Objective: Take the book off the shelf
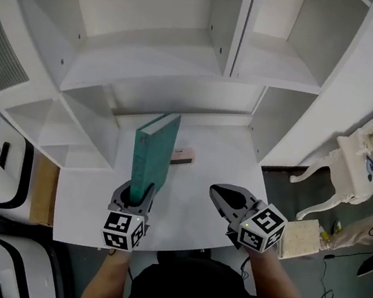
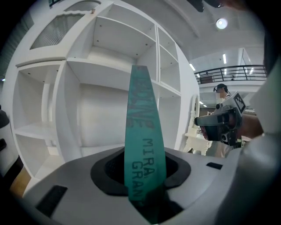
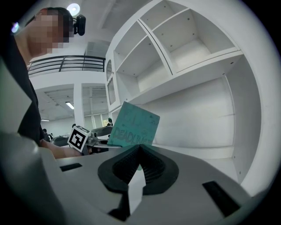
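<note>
On my book (image 2: 145, 145) the spine reads "MIRA GRAN", with the rest cut off. Its cover (image 3: 133, 126) says "DEADLINE".

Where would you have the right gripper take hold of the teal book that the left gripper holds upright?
Probably the spine edge of the teal book above the left gripper, from the person's side: it stands upright, thin spine facing that way, so the right gripper, once opened, could straddle both covers.
</note>
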A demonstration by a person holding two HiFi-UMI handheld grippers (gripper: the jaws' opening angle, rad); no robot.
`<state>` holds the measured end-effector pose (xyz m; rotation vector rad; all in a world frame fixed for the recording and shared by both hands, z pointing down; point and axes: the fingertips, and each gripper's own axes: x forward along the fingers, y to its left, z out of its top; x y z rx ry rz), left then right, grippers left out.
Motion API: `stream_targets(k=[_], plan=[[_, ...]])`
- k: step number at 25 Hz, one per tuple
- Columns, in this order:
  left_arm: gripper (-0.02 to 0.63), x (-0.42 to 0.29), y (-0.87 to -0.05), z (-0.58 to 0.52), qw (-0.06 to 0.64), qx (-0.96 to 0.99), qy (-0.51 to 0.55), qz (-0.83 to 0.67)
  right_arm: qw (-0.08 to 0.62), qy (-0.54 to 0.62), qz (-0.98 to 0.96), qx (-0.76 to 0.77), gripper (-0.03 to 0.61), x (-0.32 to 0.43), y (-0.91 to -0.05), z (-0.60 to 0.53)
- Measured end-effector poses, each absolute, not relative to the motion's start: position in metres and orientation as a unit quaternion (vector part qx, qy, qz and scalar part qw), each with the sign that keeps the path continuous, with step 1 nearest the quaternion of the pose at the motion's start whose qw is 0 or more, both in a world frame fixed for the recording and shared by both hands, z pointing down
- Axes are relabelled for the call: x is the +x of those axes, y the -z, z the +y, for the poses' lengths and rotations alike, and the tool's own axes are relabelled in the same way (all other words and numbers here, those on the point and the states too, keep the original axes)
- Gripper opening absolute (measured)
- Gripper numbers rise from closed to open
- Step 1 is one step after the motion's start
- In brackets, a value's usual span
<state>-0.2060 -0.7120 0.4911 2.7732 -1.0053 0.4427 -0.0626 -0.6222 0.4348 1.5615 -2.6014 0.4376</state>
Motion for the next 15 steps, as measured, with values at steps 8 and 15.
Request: stream_targets(k=[8,15], plan=[[0.153,-0.198,-0.520,-0.718,0.122,0.902,-0.184,-0.371,0.038,-0.154,-0.849,0.504,0.012,-0.030,-0.450,-0.626],[0.153,-0.209,-0.544,-0.721,0.202,0.869,-0.197,-0.406,0.035,-0.179,-0.850,0.493,0.012,-0.023,-0.473,-0.621]])
